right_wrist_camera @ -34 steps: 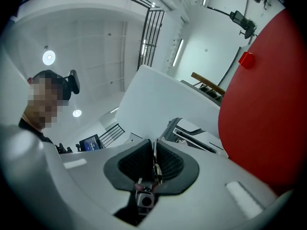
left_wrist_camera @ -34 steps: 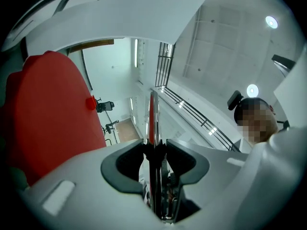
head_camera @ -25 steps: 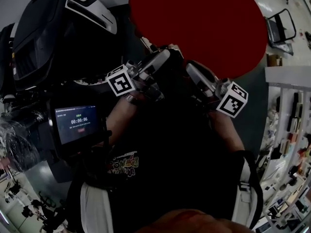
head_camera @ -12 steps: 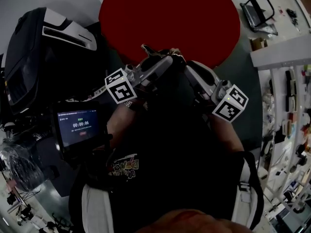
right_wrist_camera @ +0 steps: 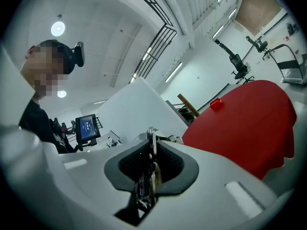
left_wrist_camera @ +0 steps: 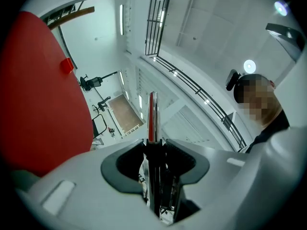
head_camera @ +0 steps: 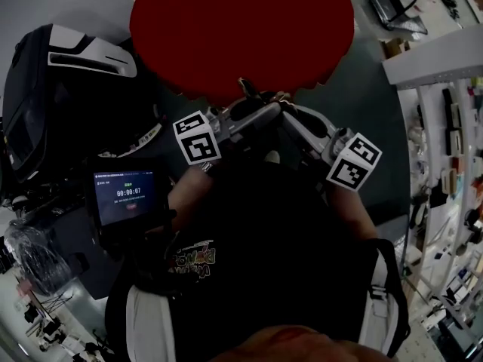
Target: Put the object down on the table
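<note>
A round red table [head_camera: 241, 29] fills the top of the head view. Both grippers are held up side by side at its near edge, their tips almost touching. My left gripper [head_camera: 264, 108] is shut on a thin shiny metal strip [left_wrist_camera: 152, 119] that sticks out edge-on past its pads. My right gripper [head_camera: 290, 115] has its jaws closing, and its pads press on a thin metal piece [right_wrist_camera: 151, 140]. Whether both hold the same object I cannot tell. A small red block [right_wrist_camera: 215, 104] lies on the table.
A big black machine [head_camera: 60, 89] stands at the left, with a lit timer screen [head_camera: 127, 196] on a mount in front of the person. White shelves [head_camera: 445, 127] run down the right side. A black chair [head_camera: 389, 2] stands past the table.
The red table has slid left and nearer in the head view. The two grippers' tips have drawn closer together just below its edge.
</note>
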Demonstrator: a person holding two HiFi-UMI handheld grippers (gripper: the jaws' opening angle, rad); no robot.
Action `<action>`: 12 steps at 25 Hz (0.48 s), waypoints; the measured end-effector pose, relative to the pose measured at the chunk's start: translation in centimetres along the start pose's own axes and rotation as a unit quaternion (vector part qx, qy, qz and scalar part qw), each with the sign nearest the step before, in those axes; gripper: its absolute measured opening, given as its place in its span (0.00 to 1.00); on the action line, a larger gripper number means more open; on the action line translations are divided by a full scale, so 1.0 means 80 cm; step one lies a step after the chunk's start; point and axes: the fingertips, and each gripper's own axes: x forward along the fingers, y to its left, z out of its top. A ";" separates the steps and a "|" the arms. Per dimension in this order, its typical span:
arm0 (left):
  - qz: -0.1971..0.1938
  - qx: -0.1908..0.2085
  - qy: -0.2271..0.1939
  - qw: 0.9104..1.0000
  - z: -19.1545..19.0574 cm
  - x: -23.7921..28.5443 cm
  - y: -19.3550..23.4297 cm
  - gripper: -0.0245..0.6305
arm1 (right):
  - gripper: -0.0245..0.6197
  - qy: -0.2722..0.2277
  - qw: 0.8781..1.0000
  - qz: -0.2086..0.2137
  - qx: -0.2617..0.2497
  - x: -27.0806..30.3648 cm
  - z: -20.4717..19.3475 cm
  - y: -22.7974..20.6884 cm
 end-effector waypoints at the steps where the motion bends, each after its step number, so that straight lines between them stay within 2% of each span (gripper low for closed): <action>1: 0.000 -0.007 0.002 1.000 -0.012 0.010 -0.001 0.28 | 0.10 -0.002 1.000 -0.001 0.003 -0.015 0.000 -0.005; 6: -0.007 -0.019 0.012 1.000 -0.075 0.060 -0.030 0.28 | 0.08 -0.024 0.999 0.017 0.017 -0.098 0.000 -0.009; 12: -0.009 -0.019 0.007 1.000 -0.072 0.059 -0.027 0.27 | 0.07 -0.020 0.998 0.048 0.031 -0.093 0.001 -0.010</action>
